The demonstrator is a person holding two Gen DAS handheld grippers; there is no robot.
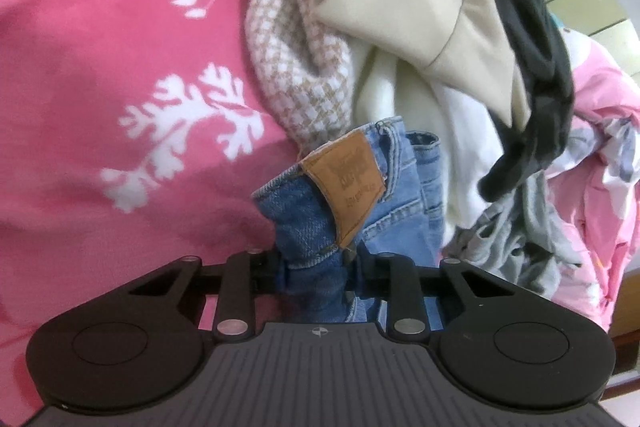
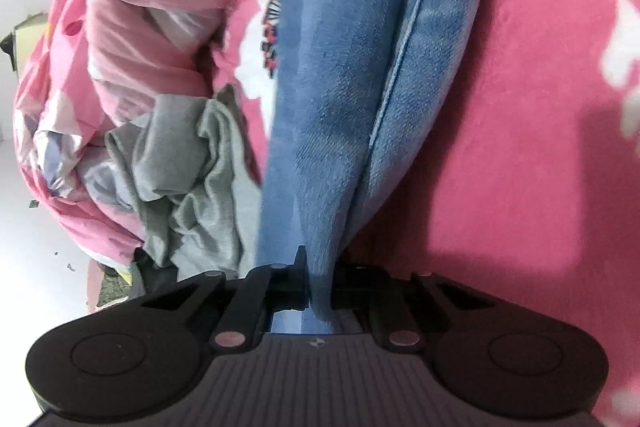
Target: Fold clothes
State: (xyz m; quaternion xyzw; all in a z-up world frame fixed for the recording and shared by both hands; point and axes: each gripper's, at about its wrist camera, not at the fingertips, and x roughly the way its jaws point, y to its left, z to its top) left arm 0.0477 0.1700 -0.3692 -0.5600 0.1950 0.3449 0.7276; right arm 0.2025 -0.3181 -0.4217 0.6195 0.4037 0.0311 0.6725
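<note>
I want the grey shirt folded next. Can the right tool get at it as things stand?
Probably not yet. The right tool is shut on the jeans. The grey shirt lies uncovered just to its left, so the way looks free once it lets go.

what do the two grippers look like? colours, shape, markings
Both alike. Left gripper and right gripper: matte black, two round discs at the sides, linkage bars with silver rivets, a grey ribbed centre plate with a small compass-like mark. No cables, hands or sleeves show.
</note>
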